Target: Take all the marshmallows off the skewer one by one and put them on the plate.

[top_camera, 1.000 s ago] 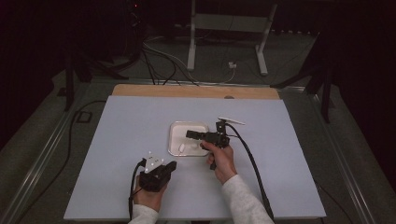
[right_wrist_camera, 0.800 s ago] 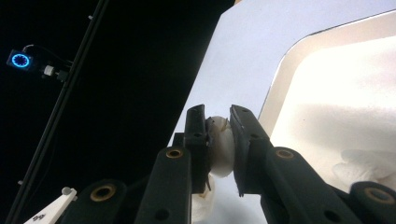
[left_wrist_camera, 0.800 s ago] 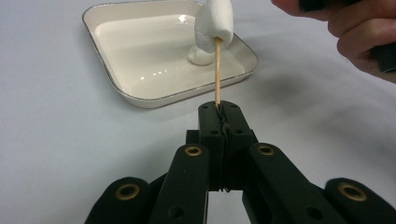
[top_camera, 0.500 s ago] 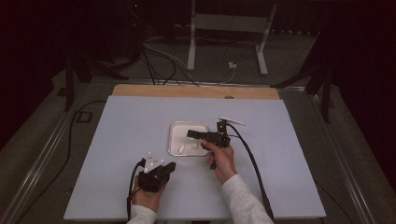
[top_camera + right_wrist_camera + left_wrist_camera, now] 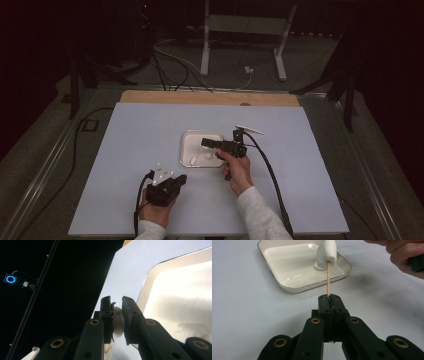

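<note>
My left gripper (image 5: 331,298) is shut on a thin wooden skewer (image 5: 328,277) that carries a white marshmallow (image 5: 327,251) on its tip, held over the near edge of a white square dish (image 5: 287,282). In the high view this gripper (image 5: 182,177) lies low at the front, pointing up-right toward the dish (image 5: 187,137). My right gripper (image 5: 117,302) is shut on a white marshmallow (image 5: 117,322). It reaches leftward over the dish (image 5: 175,290) in the high view (image 5: 205,142). Whether that is the skewered marshmallow, I cannot tell. A flattened white piece (image 5: 319,265) lies in the dish.
A pale blue mat (image 5: 125,150) covers the table, with a wooden strip (image 5: 200,97) along its far edge. Cables (image 5: 272,170) trail from both grippers toward the front. Beyond the table, floor cables and a white stand (image 5: 240,30) sit in the dark.
</note>
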Available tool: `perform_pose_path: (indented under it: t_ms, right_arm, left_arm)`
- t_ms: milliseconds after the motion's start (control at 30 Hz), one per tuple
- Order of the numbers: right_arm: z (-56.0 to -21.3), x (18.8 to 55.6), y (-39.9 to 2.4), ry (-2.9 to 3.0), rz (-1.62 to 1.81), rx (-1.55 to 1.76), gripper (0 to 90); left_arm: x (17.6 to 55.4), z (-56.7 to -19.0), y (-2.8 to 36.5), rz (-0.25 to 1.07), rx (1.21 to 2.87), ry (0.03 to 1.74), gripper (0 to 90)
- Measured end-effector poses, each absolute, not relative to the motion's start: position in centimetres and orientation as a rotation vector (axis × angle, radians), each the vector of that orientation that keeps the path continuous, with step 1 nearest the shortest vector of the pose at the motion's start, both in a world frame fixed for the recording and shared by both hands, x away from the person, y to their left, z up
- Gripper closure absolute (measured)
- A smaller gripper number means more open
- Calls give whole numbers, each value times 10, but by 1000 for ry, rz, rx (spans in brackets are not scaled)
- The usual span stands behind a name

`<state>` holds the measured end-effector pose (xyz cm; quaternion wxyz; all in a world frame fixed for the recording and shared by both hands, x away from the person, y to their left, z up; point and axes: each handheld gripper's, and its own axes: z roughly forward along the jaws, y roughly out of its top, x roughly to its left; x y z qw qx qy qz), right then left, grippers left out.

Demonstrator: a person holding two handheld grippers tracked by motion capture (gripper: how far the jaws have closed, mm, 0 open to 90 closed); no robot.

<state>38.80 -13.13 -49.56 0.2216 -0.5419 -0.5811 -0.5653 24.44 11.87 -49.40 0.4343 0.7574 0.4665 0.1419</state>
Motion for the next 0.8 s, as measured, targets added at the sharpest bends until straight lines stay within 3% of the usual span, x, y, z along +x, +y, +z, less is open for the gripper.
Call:
perform_pose_path:
  t_ms: [367, 600, 800]
  right_arm:
    - [-497, 389, -133, -1603, -1579, -1527, 814]
    - [-488, 399, -170, -1596, -1635, -1630, 800]
    - [-492, 398, -163, -1688, -1602, -1627, 780]
  left_arm:
    - [241, -495, 123, 353, 1917, 1172, 900]
    - [242, -497, 140, 343, 1870, 1234, 900]
    - [243, -498, 133, 350, 1877, 1214, 900]
